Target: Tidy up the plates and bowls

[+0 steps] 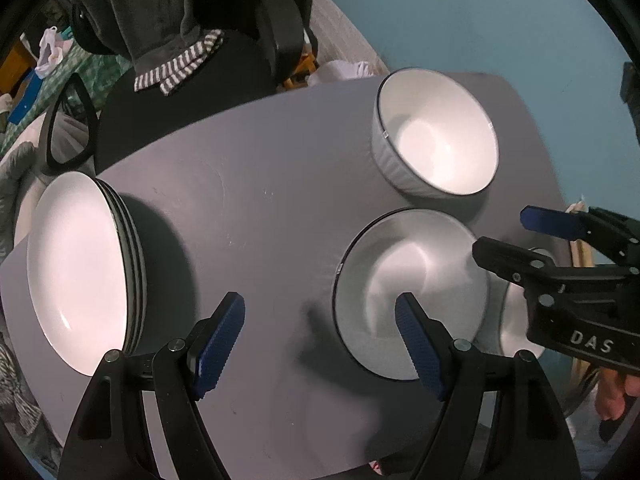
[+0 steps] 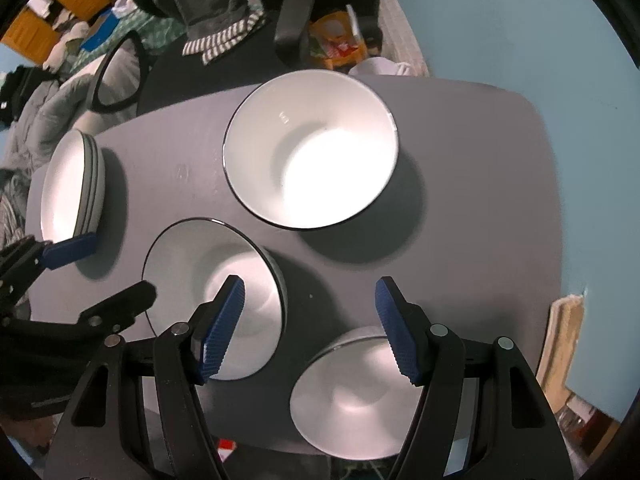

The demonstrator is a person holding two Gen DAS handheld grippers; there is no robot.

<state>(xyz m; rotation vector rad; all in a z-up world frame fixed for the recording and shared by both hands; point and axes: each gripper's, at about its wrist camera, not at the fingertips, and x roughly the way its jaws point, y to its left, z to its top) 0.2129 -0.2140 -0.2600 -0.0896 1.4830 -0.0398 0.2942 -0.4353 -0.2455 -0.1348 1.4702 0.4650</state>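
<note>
A stack of white plates sits at the left end of the grey table. A large white bowl stands at the far side. A mid-sized bowl is nearer, and a third bowl sits by the near edge. My left gripper hangs open, straddling the mid-sized bowl's left rim without touching it. My right gripper is open over the gap between the two nearer bowls. Neither holds anything.
A black office chair draped with a grey garment and striped cloth stands behind the table. Blue floor surrounds the table. Bedding and clutter lie at the left. A hand grips the right tool.
</note>
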